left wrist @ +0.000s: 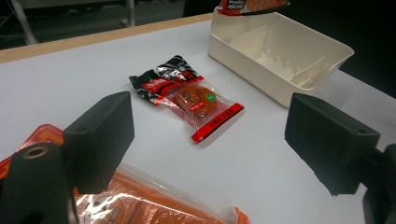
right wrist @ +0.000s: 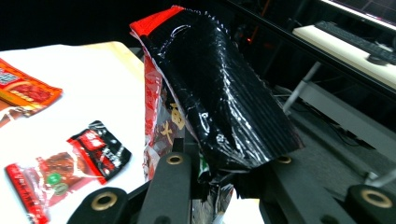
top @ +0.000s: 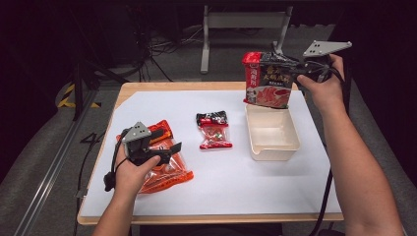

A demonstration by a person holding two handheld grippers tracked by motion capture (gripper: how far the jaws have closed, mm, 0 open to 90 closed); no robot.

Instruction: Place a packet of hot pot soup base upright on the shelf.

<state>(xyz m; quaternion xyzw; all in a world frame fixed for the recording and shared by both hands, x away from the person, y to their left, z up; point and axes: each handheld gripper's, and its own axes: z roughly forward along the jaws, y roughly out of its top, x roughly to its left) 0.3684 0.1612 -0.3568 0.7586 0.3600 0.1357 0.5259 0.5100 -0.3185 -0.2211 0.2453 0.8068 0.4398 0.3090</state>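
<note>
The right gripper is clamped on the top corner of a large red and black bag, which hangs upright in the air over the far end of a cream tray. In the high view the bag's lower edge sits just above the tray's far rim, and whether it touches cannot be told. The right gripper view shows what the high view does not: the bag's glossy black back, crinkled where the jaws pinch it near the bottom of the frame, with a strip of its red printed front beside it.

The left gripper is released, its jaws spread wide and holding nothing. It rests low over an orange packet at the near left of the white table cover. The left gripper view shows the packet's clear, shiny edge right under the jaws, and between the jaws, farther off, a small red and black packet with a round brown snack visible inside. That small packet lies flat between the orange packet and the tray, apart from both. The same view shows ribs on the tray's inside wall.
</note>
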